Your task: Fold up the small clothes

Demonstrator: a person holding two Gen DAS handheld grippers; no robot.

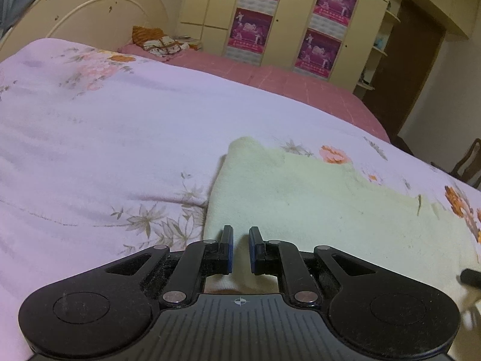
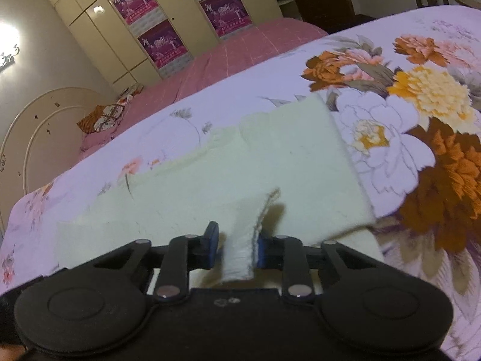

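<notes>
A pale cream small garment lies flat on a floral bedspread. My left gripper sits over the garment's near edge, jaws a small gap apart with cloth showing between them; no clear pinch. In the right wrist view the same garment spreads across the bedspread. My right gripper is open; a raised flap of the garment's edge stands between the jaws, resting against the right pad, with a gap to the left pad.
A pink sheet covers the far part of the bed, with a cream headboard and a patterned pillow. A wardrobe with pink posters stands behind. A dark doorway is at right.
</notes>
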